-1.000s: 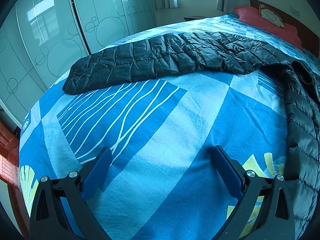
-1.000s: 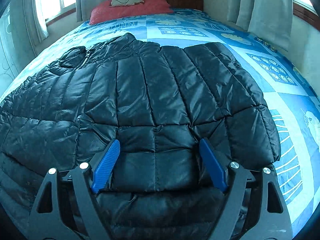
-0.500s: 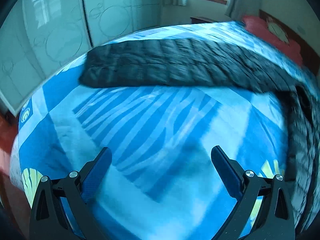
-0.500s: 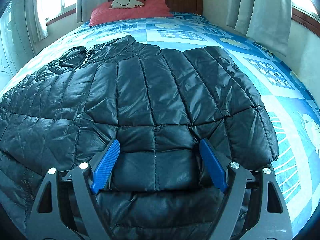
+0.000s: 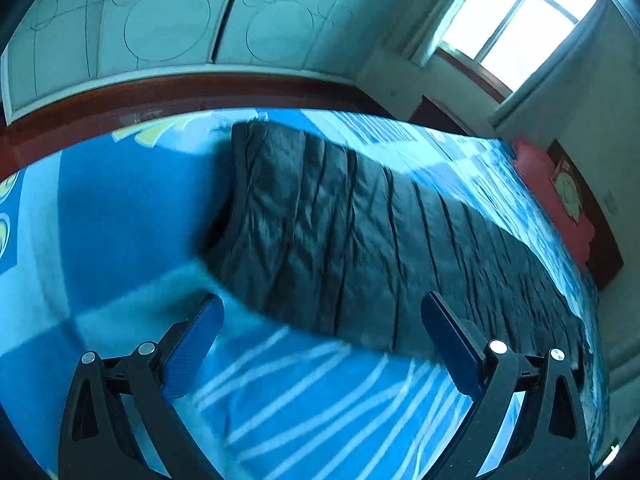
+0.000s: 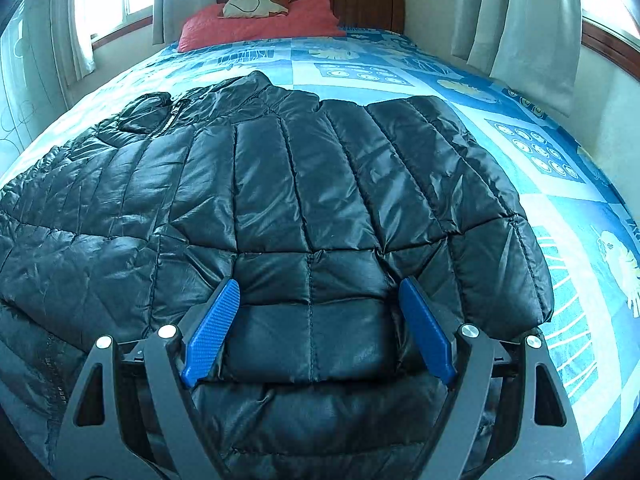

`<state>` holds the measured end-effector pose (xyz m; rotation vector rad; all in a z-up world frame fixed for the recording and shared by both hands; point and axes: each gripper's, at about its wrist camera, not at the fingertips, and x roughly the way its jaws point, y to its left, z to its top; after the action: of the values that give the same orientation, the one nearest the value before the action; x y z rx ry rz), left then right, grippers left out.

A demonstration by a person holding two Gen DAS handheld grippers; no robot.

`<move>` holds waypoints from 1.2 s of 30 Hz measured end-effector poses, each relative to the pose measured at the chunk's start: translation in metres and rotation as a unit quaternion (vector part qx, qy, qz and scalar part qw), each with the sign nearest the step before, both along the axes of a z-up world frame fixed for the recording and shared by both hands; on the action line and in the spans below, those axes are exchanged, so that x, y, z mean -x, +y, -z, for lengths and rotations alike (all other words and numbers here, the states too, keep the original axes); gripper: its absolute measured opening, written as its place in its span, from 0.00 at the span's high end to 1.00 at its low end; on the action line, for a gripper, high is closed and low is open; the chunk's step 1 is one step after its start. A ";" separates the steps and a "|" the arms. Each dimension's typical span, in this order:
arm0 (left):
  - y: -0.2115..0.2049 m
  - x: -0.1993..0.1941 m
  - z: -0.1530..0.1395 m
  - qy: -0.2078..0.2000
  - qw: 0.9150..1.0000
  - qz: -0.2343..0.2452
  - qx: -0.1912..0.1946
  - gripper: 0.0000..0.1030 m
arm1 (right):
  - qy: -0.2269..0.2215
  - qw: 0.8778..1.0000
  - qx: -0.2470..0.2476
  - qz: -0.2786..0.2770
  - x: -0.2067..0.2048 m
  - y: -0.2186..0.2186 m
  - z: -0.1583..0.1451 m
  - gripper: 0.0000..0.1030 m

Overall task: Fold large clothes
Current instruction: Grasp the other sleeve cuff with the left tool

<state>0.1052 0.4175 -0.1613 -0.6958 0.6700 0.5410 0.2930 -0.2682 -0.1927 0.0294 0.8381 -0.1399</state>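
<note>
A black quilted puffer jacket (image 6: 304,184) lies spread flat on the bed. Its collar and zipper (image 6: 168,120) point toward the pillow end. My right gripper (image 6: 320,292) is open, low over the jacket's near hem, with the hem panel between its blue fingers (image 6: 212,328). In the left wrist view one long sleeve (image 5: 352,236) stretches across the bed, its cuff end (image 5: 240,184) toward the wardrobe. My left gripper (image 5: 320,312) is open and empty, hovering just short of the sleeve's near edge.
The bed has a blue patterned sheet (image 5: 120,208). A red pillow (image 6: 260,20) and wooden headboard (image 6: 360,0) sit at the far end. A glass-door wardrobe (image 5: 160,20) stands past the bed's wooden edge (image 5: 120,96). Curtains (image 6: 532,20) hang at the right.
My left gripper has swung forward and turned toward the sleeve, which now fills the view near the fingers. The right gripper has barely moved.
</note>
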 end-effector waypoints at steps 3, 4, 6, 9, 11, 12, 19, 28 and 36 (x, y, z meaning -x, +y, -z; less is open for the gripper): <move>0.008 -0.005 0.001 -0.003 1.000 -0.015 -0.009 0.14 | 0.000 1.000 0.001 0.000 0.000 -0.001 0.000 0.21; 0.010 -0.004 0.000 -0.008 1.000 -0.023 -0.007 0.18 | 0.000 1.000 0.001 0.000 0.000 -0.002 -0.001 0.21; 0.014 -0.002 -0.001 -0.012 0.999 -0.032 -0.007 0.26 | -0.001 1.000 0.001 0.000 0.000 -0.002 -0.001 0.21; 0.018 0.002 -0.001 -0.012 0.999 -0.050 -0.012 0.47 | 0.000 1.000 0.001 0.000 0.000 -0.001 0.000 0.21; 0.021 0.005 -0.001 -0.016 0.998 -0.054 -0.007 0.67 | 0.000 1.000 0.001 0.000 0.000 -0.001 0.000 0.21; 0.024 0.005 0.000 -0.015 0.998 -0.058 -0.001 0.70 | 0.000 1.000 0.001 0.000 0.000 -0.002 -0.001 0.21; 0.031 0.007 0.001 -0.025 0.997 -0.066 0.010 0.91 | -0.001 1.000 0.002 0.000 0.001 -0.001 0.000 0.21; 0.014 0.007 -0.026 -0.023 0.997 -0.050 -0.056 0.97 | -0.001 1.000 0.002 0.000 0.001 0.000 0.000 0.21; -0.061 -0.032 -0.084 -0.071 0.989 0.036 -0.123 0.97 | -0.003 1.000 0.000 0.000 0.001 -0.002 -0.001 0.21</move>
<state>0.1370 0.3563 -0.0771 -0.4708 0.4834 0.4938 0.2923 -0.2702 -0.1912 0.0303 0.8318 -0.1400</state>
